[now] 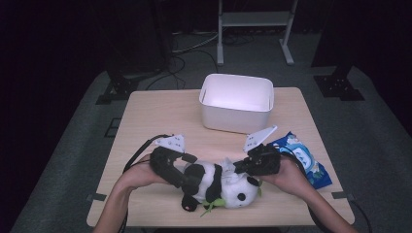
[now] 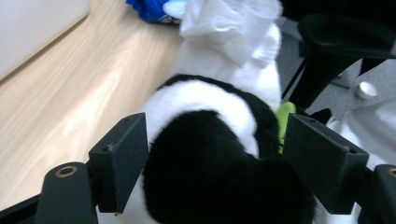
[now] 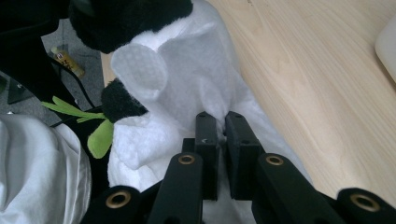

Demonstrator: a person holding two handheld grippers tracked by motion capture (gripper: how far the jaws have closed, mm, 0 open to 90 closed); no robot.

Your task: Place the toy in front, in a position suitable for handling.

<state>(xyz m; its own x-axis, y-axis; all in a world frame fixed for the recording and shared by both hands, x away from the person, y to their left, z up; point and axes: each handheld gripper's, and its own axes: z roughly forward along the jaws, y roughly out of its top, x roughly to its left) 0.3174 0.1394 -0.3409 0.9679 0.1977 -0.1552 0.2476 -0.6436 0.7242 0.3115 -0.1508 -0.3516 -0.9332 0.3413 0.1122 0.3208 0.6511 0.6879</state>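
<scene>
Fingers of the left gripper (image 1: pixel 180 175) clamp the panda plush (image 1: pixel 216 187) round its black middle in the high view, while the right gripper (image 1: pixel 245 167) pinches a white wipe (image 1: pixel 228 171) against the toy's back. The panda lies on its side at six o'clock on the counter (image 1: pixel 160 114), with the white bin (image 1: pixel 236 102) at twelve and a blue wipes pack (image 1: pixel 303 158) at three.

Left gripper view: pads (image 2: pixel 122 165) flank soft black fur, which could squirm loose if the toy gets tugged.

Right gripper view: fingers (image 3: pixel 208 140) pressed together on a thin fold of wipe (image 3: pixel 140 70); it may slip out or tear. The panda (image 3: pixel 205 84) looks fluffy, black-and-white, with green leaves (image 3: pixel 70 109).
</scene>
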